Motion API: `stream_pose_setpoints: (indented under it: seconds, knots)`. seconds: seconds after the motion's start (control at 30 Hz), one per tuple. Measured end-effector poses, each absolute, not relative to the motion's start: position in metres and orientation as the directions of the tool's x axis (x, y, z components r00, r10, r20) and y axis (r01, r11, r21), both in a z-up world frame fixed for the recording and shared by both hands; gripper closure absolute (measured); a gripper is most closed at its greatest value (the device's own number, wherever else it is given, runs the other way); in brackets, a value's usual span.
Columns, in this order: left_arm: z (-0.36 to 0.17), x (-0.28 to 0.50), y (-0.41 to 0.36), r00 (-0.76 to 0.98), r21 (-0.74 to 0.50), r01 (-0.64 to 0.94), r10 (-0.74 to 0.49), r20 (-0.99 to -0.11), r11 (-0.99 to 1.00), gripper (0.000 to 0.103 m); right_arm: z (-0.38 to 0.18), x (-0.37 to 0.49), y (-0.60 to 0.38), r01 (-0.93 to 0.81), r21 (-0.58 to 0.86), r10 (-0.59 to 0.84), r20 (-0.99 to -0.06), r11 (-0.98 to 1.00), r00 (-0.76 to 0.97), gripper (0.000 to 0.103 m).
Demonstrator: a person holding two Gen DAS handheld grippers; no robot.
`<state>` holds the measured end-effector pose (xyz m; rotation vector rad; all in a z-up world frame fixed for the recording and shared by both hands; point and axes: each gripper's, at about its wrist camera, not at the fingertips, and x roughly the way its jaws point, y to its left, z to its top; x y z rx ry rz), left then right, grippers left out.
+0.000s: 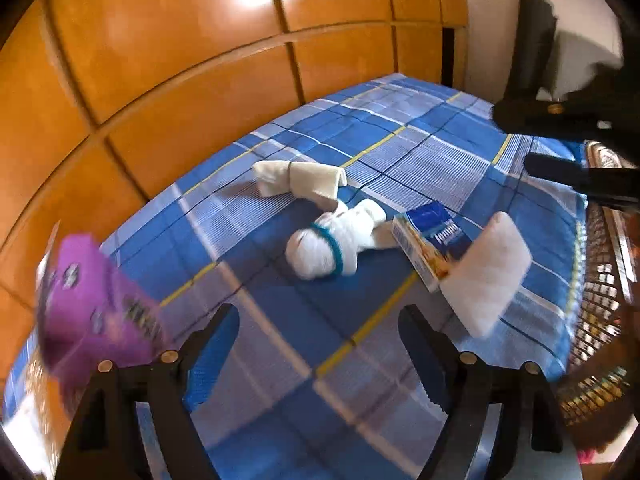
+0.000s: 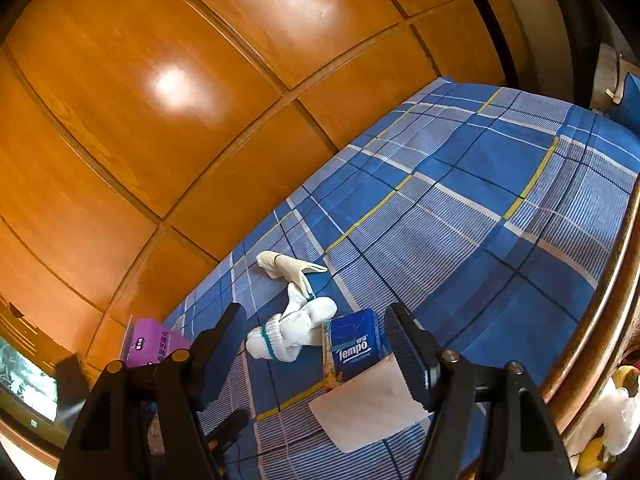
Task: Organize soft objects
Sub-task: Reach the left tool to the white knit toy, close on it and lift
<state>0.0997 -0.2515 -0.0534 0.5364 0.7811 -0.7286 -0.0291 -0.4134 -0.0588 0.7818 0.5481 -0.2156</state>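
On the bed [image 2: 480, 208], covered by a blue plaid sheet, the soft objects lie in a loose group near the wooden wardrobe [image 2: 200, 120]. A cream glove [image 2: 292, 268] lies farthest from both cameras, partly rolled at one end. Its fingers touch a white glove [image 2: 296, 332] with a teal cuff band, which lies bunched just in front of it. Directly beside the white glove stands a blue Tempo tissue pack [image 2: 354, 346], and a flat white cloth pad [image 2: 368, 404] rests against the near edge of that pack.

In the left wrist view the same items appear: cream glove [image 1: 298, 178], white glove [image 1: 336, 244], tissue pack [image 1: 430, 240] and white pad [image 1: 486, 272]. A purple tissue box [image 1: 92, 304] sits at the left edge of the bed, blurred in this view; it also shows in the right wrist view [image 2: 154, 342], close to the wardrobe.

The left gripper [image 1: 320, 344] is released, jaws spread wide above bare sheet, grasping nothing. The right gripper [image 2: 316, 348] is likewise released, jaws wide apart, framing the white glove and tissue pack without contact. Part of the right gripper's body enters the left view at upper right [image 1: 576, 172]. A woven basket [image 1: 600, 320] stands at the right edge of the bed.
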Motion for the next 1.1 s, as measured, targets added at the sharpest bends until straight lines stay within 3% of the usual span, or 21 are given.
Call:
stream_pose_setpoints:
  seconds: [0.5,0.57,0.63,0.67,0.87,1.1]
  knots:
    - [-0.106,0.159,-0.334,0.438,0.212,0.819,-0.341,-0.832,0.533,0.019,-0.063,-0.021,-0.41,0.339,0.629,0.089,-0.548,0.7,0.832,0.031]
    - [-0.111,0.168,-0.335,0.378,0.139,0.831,-0.363,-0.852,0.539,0.027,-0.064,-0.02,-0.41,0.339,0.628,0.09,-0.549,0.7,0.831,0.031]
    - [-0.11,0.171,-0.331,0.329,0.064,0.831,-0.395,-0.858,0.553,0.05,-0.064,-0.02,-0.41,0.336,0.631,0.096,-0.549,0.699,0.83,0.031]
    - [-0.11,0.17,-0.328,0.308,0.034,0.83,-0.407,-0.86,0.556,0.053,-0.064,-0.02,-0.41,0.338,0.631,0.095,-0.55,0.698,0.83,0.031]
    - [-0.11,0.153,-0.289,0.276,-0.068,0.775,-0.433,-0.858,0.628,0.056,-0.064,-0.016,-0.407,0.36,0.606,0.088,-0.583,0.709,0.807,0.031]
    - [-0.109,0.113,-0.233,0.317,-0.065,0.704,-0.395,-0.862,0.707,0.056,-0.072,0.0,-0.4,0.42,0.526,0.1,-0.703,0.74,0.705,0.031]
